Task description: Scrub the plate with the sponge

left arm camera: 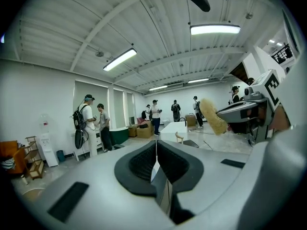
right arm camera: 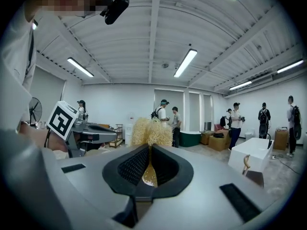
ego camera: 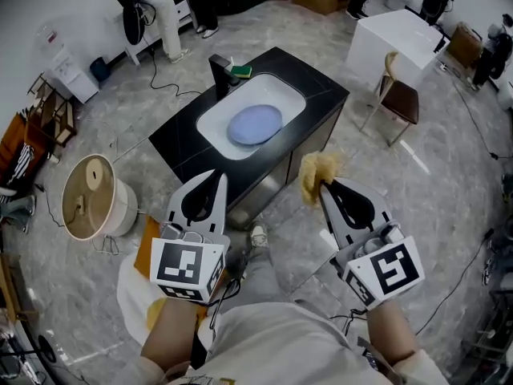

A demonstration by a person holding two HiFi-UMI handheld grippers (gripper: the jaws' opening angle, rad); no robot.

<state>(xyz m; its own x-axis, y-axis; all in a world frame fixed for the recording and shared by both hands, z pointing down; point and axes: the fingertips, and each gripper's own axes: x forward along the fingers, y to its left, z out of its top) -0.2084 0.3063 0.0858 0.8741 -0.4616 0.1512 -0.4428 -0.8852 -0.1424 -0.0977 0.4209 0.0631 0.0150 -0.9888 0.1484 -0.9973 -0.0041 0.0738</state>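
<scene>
A round blue plate (ego camera: 255, 124) lies in the white sink (ego camera: 215, 127) of a black counter (ego camera: 317, 83), well ahead of both grippers. My right gripper (ego camera: 321, 186) is held up in the air, short of the counter, shut on a yellow fibrous sponge (ego camera: 318, 169). In the right gripper view the sponge (right arm camera: 151, 131) sticks up between the pads. My left gripper (ego camera: 212, 178) hangs level beside it, jaws shut with nothing between them (left arm camera: 156, 150). From the left gripper view the sponge (left arm camera: 213, 116) shows at the right.
A black faucet (ego camera: 218, 72) and a green sponge (ego camera: 239, 71) sit at the sink's far corner. A round beige bin (ego camera: 92, 200) stands left of the counter. A white table (ego camera: 393, 42) and a chair (ego camera: 398, 96) are at the right. Several people stand at the room's far side.
</scene>
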